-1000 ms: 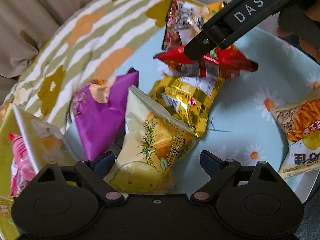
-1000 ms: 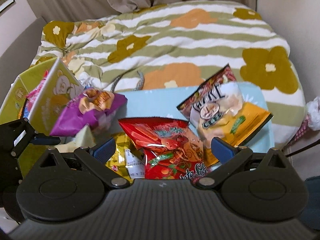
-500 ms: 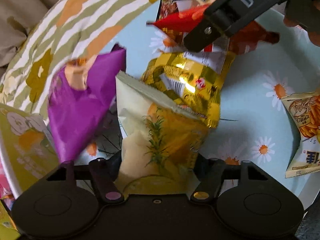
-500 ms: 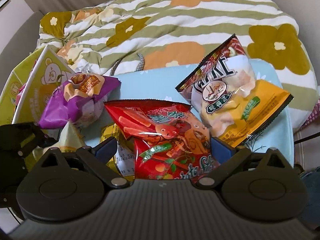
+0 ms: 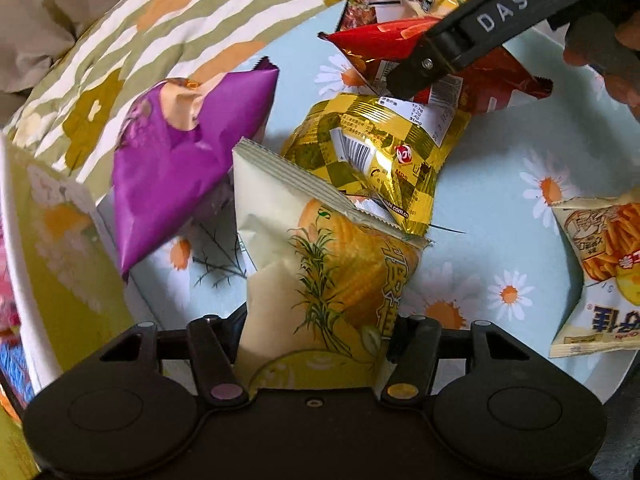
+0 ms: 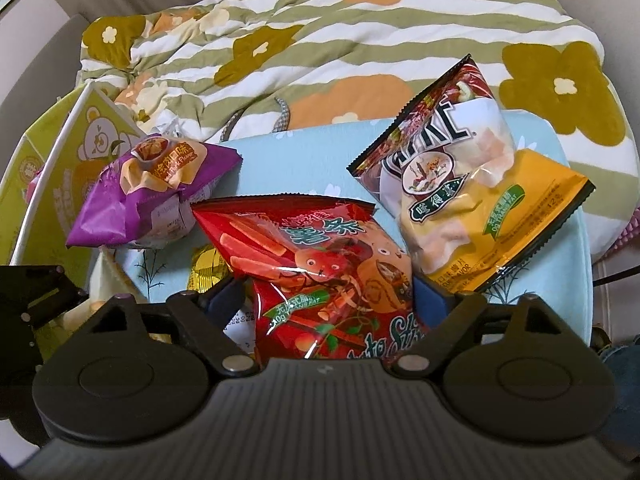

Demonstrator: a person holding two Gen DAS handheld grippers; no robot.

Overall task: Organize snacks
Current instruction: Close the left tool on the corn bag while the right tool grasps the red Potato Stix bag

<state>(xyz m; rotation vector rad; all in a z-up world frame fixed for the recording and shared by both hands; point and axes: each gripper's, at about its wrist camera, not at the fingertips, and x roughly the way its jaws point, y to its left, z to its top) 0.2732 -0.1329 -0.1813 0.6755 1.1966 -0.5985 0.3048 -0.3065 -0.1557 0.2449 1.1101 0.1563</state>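
Note:
Several snack bags lie on a light blue daisy-print table [image 5: 500, 184]. My left gripper [image 5: 316, 332] is shut on a pale yellow corn snack bag [image 5: 320, 272], which stands up between its fingers. My right gripper [image 6: 332, 300] is shut on a red fries bag [image 6: 320, 264]; that bag also shows in the left wrist view [image 5: 400, 36] under the right gripper's arm. A gold checked bag [image 5: 376, 152] lies between them. A purple bag [image 5: 180, 160] [image 6: 152, 196] lies to the left. A white and yellow chip bag [image 6: 460, 184] lies to the right.
A green and yellow carton [image 5: 52, 240] [image 6: 60, 152] stands open at the table's left edge. An orange-stick snack bag [image 5: 600, 260] lies at the table's right side. A flowered striped quilt [image 6: 340, 40] covers the bed beyond the table.
Both grippers have moved in and closed: the left onto the corn snack bag, the right onto the red fries bag. The bags now fill the gaps between the fingers.

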